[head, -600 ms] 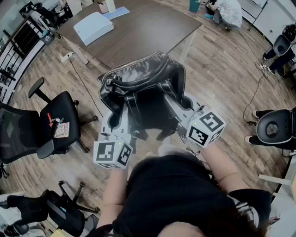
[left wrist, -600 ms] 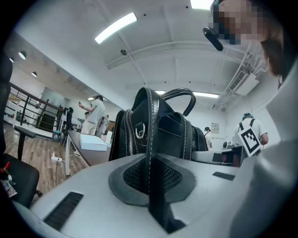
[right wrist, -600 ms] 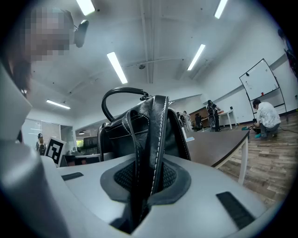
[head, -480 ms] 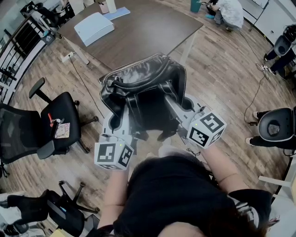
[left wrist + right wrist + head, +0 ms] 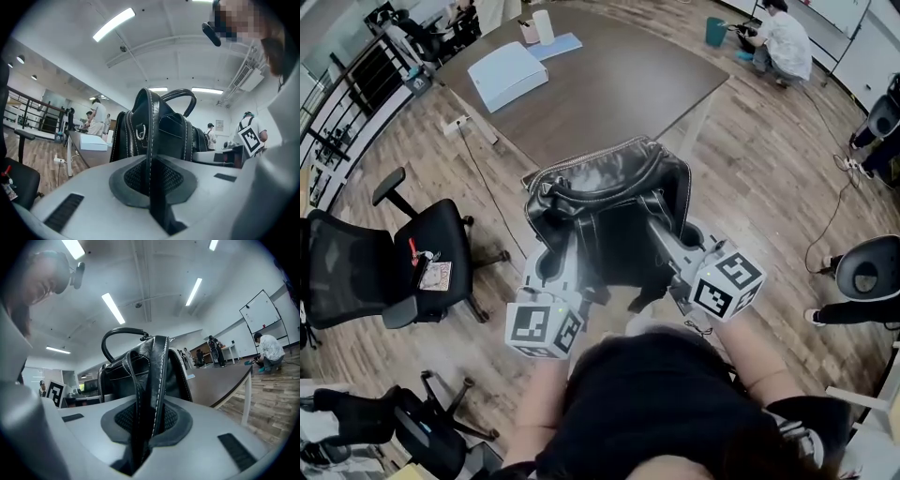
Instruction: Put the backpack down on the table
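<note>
Now the black backpack [image 5: 609, 197] has been carried nearer the tabletop [image 5: 619, 84], apparently reaching its near edge but not yet set down; left gripper [image 5: 555, 261] and right gripper [image 5: 673, 239] each clench 1 shoulder strap [image 5: 151, 154].

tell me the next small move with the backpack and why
Probably carry the backpack forward over the table before lowering: the left gripper and right gripper are each shut on a strap, and it hangs mostly short of the table's near edge, above the floor.

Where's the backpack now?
Head view centre: the backpack hangs by its straps from the left gripper and right gripper, at the near edge of the table.
</note>
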Motion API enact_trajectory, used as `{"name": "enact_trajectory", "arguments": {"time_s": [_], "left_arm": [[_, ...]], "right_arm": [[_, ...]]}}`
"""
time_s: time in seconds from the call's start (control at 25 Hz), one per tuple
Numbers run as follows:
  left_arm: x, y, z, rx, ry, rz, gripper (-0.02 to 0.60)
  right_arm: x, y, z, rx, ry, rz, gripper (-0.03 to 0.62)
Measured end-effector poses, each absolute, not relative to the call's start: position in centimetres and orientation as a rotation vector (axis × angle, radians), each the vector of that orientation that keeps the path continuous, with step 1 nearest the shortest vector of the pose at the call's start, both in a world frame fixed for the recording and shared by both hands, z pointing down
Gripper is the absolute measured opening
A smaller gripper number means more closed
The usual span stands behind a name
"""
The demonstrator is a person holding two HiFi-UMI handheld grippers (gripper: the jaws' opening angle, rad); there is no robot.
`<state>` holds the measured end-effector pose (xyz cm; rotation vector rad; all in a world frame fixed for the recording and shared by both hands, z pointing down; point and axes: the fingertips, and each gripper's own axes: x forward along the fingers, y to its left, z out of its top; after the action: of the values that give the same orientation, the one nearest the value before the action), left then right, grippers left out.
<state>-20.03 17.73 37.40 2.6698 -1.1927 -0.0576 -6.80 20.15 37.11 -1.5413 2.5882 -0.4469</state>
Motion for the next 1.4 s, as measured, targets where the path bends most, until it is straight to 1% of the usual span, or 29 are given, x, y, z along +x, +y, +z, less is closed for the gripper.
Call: {"name": "enact_trajectory", "arguments": {"time_s": [0.28,0.92,1.16,1.4], "left_arm": [[-14.2,14.7,35.8,2.664,-1.233,-0.029,0.038],[-9.9,10.9,31.9,2.702,-1.322,-0.016,0.038],[-9.0,7.7,30.5,2.758,-1.262,-0.065,0.038],[-7.5,2.2,28.8,2.799,-1.166,-0.136,0.038]], "right_arm": [[-1.0,16.7,35.8,-1.477,2.601,-0.476,0.058],[3.5,11.5,32.5,-1.337,2.620,-0.457,0.057],[4.4,8.7,31.2,-1.362,2.585,-0.421,0.057],[5.8,4.2,29.0,-1.424,2.573,-0.360,0.058]]}}
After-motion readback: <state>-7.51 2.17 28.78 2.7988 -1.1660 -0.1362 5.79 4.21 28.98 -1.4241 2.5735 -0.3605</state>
